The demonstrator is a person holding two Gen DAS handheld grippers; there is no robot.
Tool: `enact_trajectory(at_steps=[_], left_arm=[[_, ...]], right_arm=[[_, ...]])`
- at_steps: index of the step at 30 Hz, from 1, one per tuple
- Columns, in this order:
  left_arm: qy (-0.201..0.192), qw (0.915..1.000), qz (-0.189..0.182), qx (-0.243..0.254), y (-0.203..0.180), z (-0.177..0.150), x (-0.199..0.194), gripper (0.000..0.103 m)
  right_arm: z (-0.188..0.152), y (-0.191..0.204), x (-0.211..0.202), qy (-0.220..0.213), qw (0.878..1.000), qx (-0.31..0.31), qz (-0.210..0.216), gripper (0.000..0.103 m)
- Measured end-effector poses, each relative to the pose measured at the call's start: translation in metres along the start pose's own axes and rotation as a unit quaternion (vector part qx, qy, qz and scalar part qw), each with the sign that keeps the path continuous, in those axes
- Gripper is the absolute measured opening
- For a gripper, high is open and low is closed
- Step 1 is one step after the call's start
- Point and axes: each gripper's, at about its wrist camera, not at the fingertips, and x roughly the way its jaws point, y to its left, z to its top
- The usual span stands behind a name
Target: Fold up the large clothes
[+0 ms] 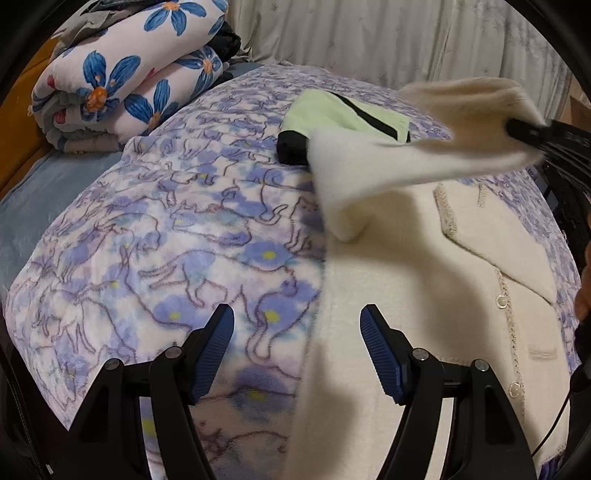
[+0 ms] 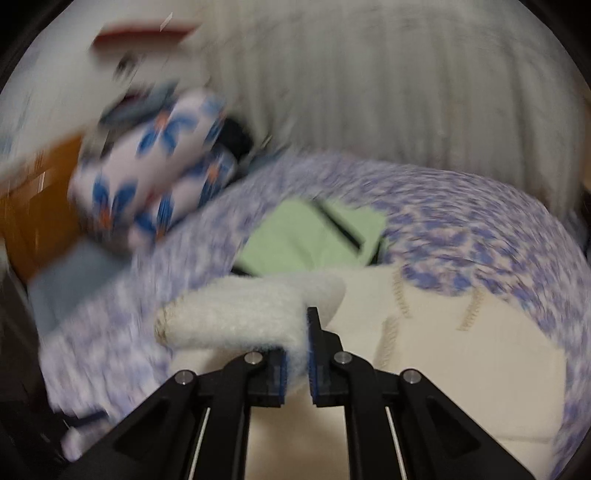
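We see the purple floral blanket (image 1: 155,236) spread under both claws. On it, ahead and right of our left claw (image 1: 297,323), lies the cream fleece jacket (image 1: 424,280), front up, with braid-trimmed lapel and pearl-like buttons. Its sleeve (image 1: 406,158) is lifted, clamped in our right claw (image 2: 297,354). The left claw's jaws stand wide apart, holding nothing. A folded green garment (image 1: 343,114) lies beyond.

Before me a bed (image 1: 55,206) carries a purple cat-print blanket (image 1: 177,236). A folded floral quilt (image 1: 125,74) sits at its far left corner against an orange headboard (image 1: 18,140). Pale pleated curtains (image 1: 369,33) hang behind.
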Motion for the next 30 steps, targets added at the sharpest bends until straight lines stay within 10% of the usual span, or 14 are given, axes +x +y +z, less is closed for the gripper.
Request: enact_trajectory(at_steps=[3, 5, 12, 23, 30], left_arm=[[0.001, 1.0000, 0.000, 0.010, -0.006, -0.002, 0.001, 0.069], [0.007, 0.9999, -0.002, 0.013, -0.009, -0.003, 0.003, 0.069], [0.029, 0.9992, 0.001, 0.028, -0.019, -0.006, 0.021, 0.069], [0.053, 0.9967, -0.023, 0.057, -0.037, 0.042, 0.068, 0.069], [0.086, 0.9951, -0.028, 0.041, -0.036, 0.087, 0.115, 0.069]], right_arm=[[-0.030, -0.066, -0.002, 0.044, 0.991, 0.123, -0.022, 0.013], [-0.066, -0.098, 0.006, 0.110, 0.978, 0.176, -0.034, 0.037], [-0.150, -0.146, -0.013, 0.192, 0.952, 0.226, -0.071, 0.037], [-0.081, -0.062, 0.021, 0.143, 0.987, 0.008, -0.075, 0.056], [-0.083, -0.010, 0.095, 0.179, 0.960, -0.152, -0.152, 0.057]])
